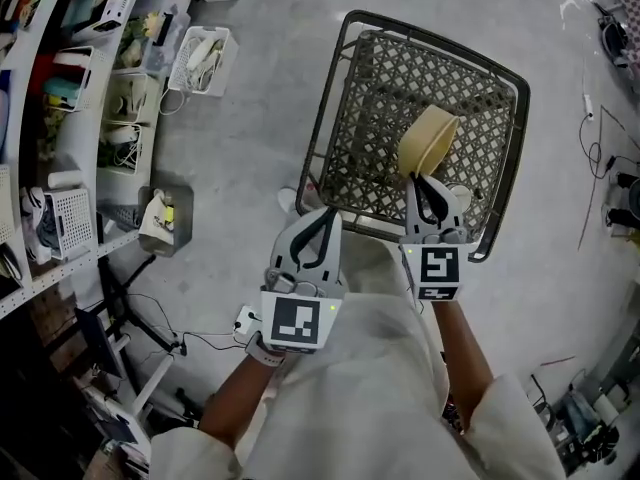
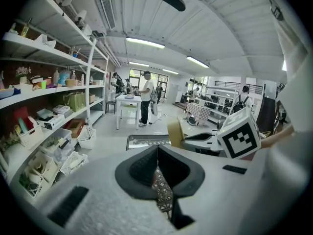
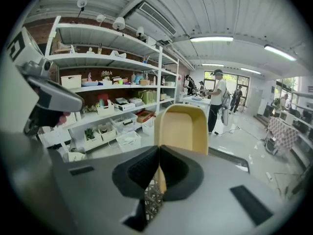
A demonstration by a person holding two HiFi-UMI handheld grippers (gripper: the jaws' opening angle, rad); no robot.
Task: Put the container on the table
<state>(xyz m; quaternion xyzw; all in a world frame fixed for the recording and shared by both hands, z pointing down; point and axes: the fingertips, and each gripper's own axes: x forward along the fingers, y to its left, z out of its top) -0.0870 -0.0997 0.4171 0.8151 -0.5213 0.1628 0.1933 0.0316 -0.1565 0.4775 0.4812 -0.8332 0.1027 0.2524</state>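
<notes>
Pinching the rim of the tan, tub-shaped plastic container (image 1: 428, 140), the right tongs (image 1: 432, 180) are holding it tilted over the dark wire-mesh basket (image 1: 340, 78). The left tongs (image 1: 322, 213) are hanging pressed together, empty. The carrying step is seemingly running, and the next move calls for turning toward a surface.

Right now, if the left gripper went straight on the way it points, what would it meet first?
Most likely the near rim of the wire cart, just ahead of the left gripper. Its height over the cart is unclear, so it might pass above the mesh instead.
</notes>
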